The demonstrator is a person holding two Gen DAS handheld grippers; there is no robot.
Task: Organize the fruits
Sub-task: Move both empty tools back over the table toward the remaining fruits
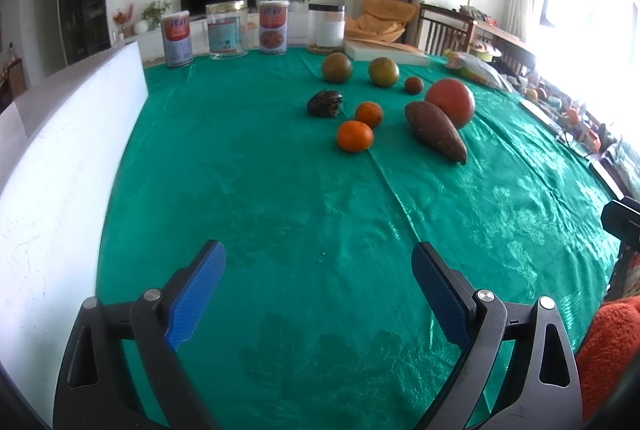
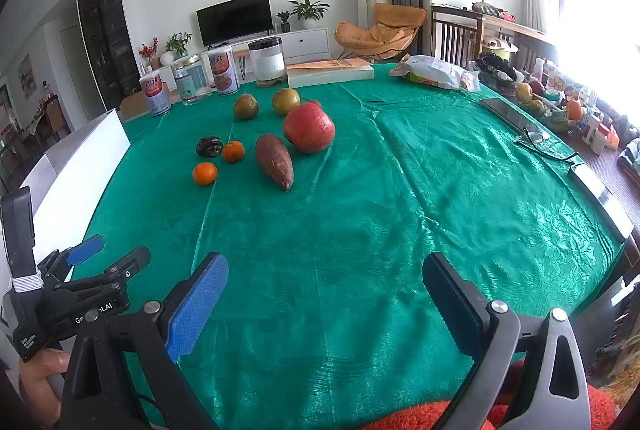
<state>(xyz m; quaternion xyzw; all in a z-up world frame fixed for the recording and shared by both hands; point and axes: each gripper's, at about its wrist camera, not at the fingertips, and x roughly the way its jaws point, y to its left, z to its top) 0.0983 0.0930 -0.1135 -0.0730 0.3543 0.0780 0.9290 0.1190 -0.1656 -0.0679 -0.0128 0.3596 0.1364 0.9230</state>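
1. Green cloth is covering the tabletop (image 2: 400, 230), and a wide bare stretch of it is lying between you and the fruit.
2. You are holding the left hand-held gripper (image 1: 320, 294) over the near edge with its jaws spread wide and nothing between the blue pads (image 1: 200, 294).
3. You are holding the right hand-held gripper (image 2: 326, 304) beside it, jaws likewise wide apart and gripping nothing; the left tool is showing at the lower left of the right wrist view.
4. Fruit is sitting in a loose cluster toward the far middle: two mandarins (image 2: 205, 173) well apart from each other, a dark wrinkled lump (image 2: 209, 146) just beside the farther one, and a sweet potato (image 2: 275, 160) lying next to a pomegranate (image 2: 309, 128).
5. Two green-brown round fruits (image 2: 245, 106) are resting behind these, near the row of cans and jars (image 2: 223, 70) lining the far edge.
6. A white box (image 1: 68, 166) is running along the left edge, closing that side.
7. A phone (image 2: 508, 114) and glasses (image 2: 544, 146) are lying near the right edge, leaving the middle-right cloth bare.
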